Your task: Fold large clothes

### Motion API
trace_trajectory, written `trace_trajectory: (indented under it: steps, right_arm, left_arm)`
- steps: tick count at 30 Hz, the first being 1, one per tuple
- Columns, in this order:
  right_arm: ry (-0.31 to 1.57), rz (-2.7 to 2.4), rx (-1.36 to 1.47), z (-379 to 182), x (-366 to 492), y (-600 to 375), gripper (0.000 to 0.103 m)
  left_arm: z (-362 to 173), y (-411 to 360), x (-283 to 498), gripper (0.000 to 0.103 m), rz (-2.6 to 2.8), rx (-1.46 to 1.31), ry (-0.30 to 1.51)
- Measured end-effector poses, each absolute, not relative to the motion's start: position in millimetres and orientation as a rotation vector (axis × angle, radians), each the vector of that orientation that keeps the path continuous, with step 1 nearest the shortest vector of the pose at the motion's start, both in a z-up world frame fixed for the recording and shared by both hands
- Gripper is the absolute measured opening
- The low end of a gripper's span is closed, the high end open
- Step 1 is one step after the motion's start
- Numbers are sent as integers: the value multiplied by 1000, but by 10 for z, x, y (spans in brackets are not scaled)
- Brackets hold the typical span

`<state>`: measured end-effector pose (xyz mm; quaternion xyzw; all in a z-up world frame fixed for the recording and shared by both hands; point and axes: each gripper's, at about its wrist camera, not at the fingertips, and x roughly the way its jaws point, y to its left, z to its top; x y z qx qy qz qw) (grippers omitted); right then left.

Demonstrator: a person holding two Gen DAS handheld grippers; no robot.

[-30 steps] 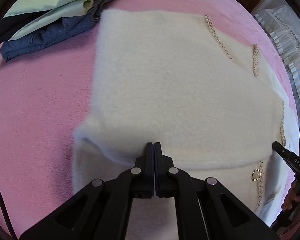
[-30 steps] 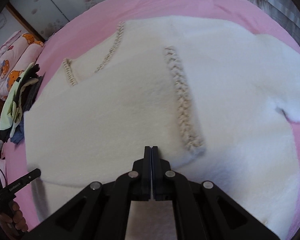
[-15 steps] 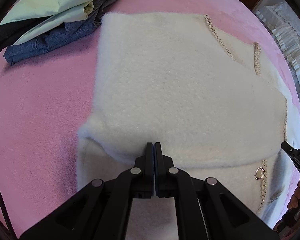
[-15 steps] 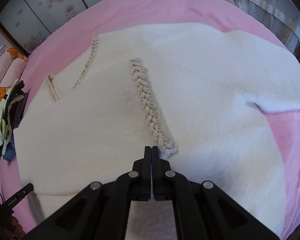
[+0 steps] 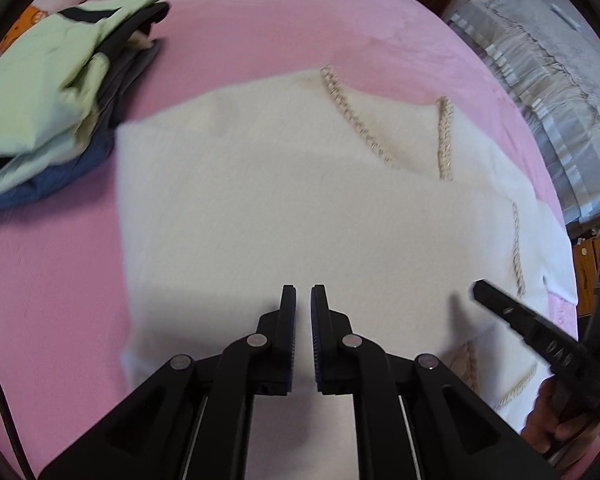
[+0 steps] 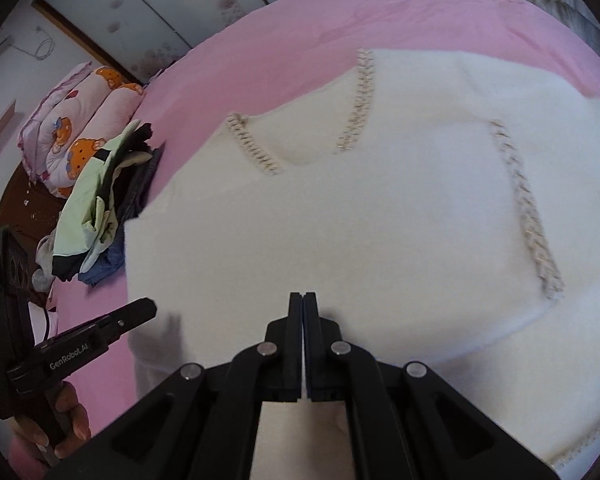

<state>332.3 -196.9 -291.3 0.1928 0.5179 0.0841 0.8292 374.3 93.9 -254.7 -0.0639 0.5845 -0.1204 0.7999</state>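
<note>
Cream jacket (image 5: 300,208) is lying folded on the pink bedspread (image 5: 52,280), bare pink running along its left edge; the clothes pile (image 5: 48,92) is sitting just beyond. My left gripper (image 5: 303,294) is opening, having dropped the hem it pinched a second ago; my right gripper (image 6: 303,298) is staying closed, empty.

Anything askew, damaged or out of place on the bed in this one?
Nothing stands out. The cream sweater lies flat and folded on the pink bedspread, undamaged, and the stack of folded clothes beside it is a bit uneven.
</note>
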Motion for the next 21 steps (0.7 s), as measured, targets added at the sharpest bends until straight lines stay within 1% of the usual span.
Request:
trace_trajectory:
  steps: [5, 10, 12, 15, 21]
  right_arm:
    - [1086, 239, 426, -3068, 3680, -1667, 0]
    - [1093, 224, 501, -3230, 3960, -1628, 0]
    - [1094, 222, 505, -3250, 4034, -1656, 0]
    - [1091, 202, 434, -3243, 4123, -1745, 0]
    - [1057, 97, 484, -3219, 4151, -2258, 0]
  left_arm:
    - [-2745, 823, 4075, 6, -288, -158, 1295]
    - [-2929, 783, 4295, 6, -248, -187, 1298]
    - [-2952, 816, 4359, 6, -232, -211, 1286]
    - [-2965, 902, 4457, 6, -205, -222, 1273]
    - [-2925, 1273, 4579, 6, -48, -265, 1213]
